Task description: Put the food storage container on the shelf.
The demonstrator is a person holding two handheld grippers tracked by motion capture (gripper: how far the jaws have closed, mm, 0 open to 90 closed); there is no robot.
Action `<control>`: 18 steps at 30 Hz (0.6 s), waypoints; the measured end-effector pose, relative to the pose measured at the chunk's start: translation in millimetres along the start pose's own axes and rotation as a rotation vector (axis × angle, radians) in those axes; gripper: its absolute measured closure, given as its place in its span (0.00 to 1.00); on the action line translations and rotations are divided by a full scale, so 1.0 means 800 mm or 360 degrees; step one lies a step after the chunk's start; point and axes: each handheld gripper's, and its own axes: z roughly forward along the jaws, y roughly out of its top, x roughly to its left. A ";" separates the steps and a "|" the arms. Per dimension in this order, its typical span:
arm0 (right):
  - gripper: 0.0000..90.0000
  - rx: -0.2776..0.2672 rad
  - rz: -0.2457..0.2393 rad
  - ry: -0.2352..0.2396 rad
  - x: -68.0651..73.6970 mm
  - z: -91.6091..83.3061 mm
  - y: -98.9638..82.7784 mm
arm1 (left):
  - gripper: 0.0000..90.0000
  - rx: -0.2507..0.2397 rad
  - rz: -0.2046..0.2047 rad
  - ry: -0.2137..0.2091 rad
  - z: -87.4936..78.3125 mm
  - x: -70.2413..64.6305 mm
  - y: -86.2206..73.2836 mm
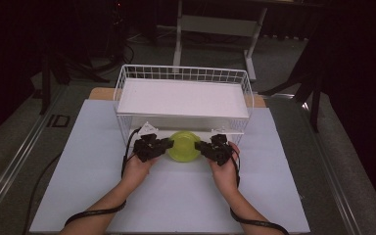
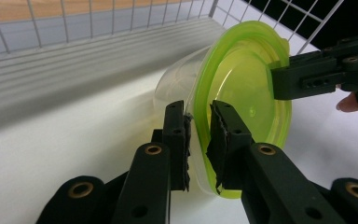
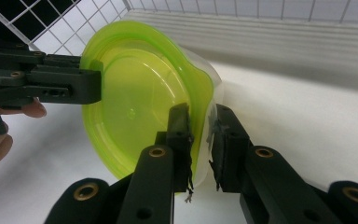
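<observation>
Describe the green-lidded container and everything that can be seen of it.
The container is a round tub of clear, thin plastic closed with a translucent lime-green lid. It is tipped on its side, lid facing the person, at the open front of the white wire basket, under its white shelf. The left gripper and right gripper each clamp the lid's rim from opposite sides. Whether it rests on the white surface below cannot be told.

We count one lidded tub, clear with a green lid, one wire basket, one white shelf inside it, and one desk. We also count two tongs, left and right.
</observation>
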 end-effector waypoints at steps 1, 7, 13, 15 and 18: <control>0.87 -0.0004 0.0004 0.0001 0.000 0.000 0.001 | 0.85 -0.0007 0.0030 0.0005 0.000 0.001 0.000; 0.85 -0.0036 -0.0007 -0.0038 0.000 0.004 0.008 | 0.82 -0.0046 0.0070 0.0017 0.003 0.007 0.004; 0.84 -0.0088 0.0004 -0.0043 -0.004 0.010 0.016 | 0.79 -0.0110 0.0054 0.0060 0.008 0.014 0.005; 0.81 -0.0117 -0.0038 -0.0098 -0.002 0.014 0.017 | 0.77 -0.0123 0.0056 0.0081 0.010 0.015 0.007; 0.77 -0.0129 -0.0110 -0.0173 0.003 0.017 0.016 | 0.75 -0.0154 0.0142 0.0164 0.014 0.011 0.006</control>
